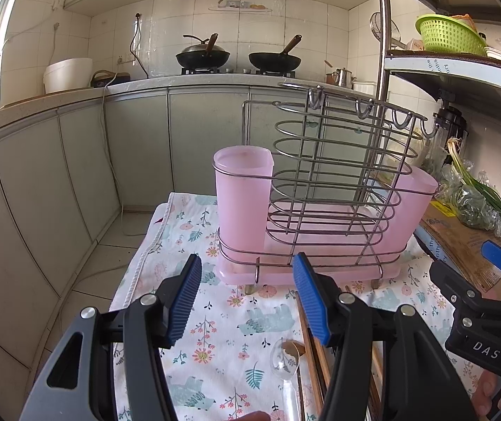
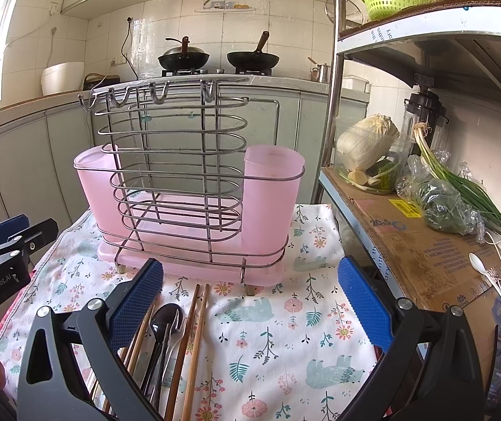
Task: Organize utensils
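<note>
We see the bench (image 2: 320, 315) under a flowered cloth, and on it, at twelve o'clock from both cameras, the wire rack (image 2: 180, 161) with its pink plastic cups (image 2: 273, 189) and pink drip tray. It stands upright and empty, which we judge is because nothing has been sorted yet.

The utensils lie flat on the cloth just in front of the rack, handles toward us, presumably laid out for easy picking. In the right wrist view the wooden chopsticks (image 2: 194, 343) run from seven toward twelve o'clock, with a dark spoon (image 2: 166, 319) between them. In the left wrist view a clear spoon (image 1: 283, 361) sits at five o'clock beside the same sticks.

The left tongs (image 1: 248, 301) stand wide open and hold nothing. The right tongs (image 2: 250, 308) are likewise spread wide and empty, hovering above the cloth with the chopsticks near the left pad. We judge both are poised to start.

For writing, we read "DAS" on the right tongs' body in the left view, "GenRobot.AI" on the left tongs in the right view, and partly legible print on the cardboard (image 2: 408, 242) at three o'clock.
</note>
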`<state>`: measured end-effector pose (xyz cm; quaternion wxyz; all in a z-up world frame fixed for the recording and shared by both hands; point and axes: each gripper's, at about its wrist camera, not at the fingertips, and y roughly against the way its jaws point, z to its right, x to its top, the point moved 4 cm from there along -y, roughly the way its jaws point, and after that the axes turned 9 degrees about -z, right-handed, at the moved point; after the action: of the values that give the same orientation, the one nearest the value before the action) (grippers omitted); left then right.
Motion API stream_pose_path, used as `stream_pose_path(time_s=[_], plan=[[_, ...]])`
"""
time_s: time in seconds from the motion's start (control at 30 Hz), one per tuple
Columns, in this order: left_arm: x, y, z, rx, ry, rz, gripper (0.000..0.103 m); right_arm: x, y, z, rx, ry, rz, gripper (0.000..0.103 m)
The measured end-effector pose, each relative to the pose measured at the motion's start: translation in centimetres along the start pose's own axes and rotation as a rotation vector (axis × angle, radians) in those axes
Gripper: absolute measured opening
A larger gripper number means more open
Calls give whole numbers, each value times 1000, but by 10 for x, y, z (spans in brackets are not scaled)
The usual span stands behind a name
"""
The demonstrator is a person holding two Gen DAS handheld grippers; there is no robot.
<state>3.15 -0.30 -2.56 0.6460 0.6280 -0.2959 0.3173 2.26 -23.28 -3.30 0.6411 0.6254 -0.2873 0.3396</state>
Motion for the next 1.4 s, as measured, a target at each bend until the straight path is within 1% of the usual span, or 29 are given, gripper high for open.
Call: stream_pose_path(time_s=[0.47, 0.73, 1.03, 1.4], plan=[[-3, -1, 1, -2, -3, -4, 54, 1, 0, -1, -1, 4, -3, 100], [-4, -2, 3, -12, -10, -22, 54, -1, 3, -1, -8, 15, -15, 100], [-5, -9, 2, -27, -5, -60, 54, -1, 0, -1, -7, 17, -35, 100], [-10, -23, 0, -13, -10, -106, 54, -6, -9, -4, 8, 32, -85, 100]])
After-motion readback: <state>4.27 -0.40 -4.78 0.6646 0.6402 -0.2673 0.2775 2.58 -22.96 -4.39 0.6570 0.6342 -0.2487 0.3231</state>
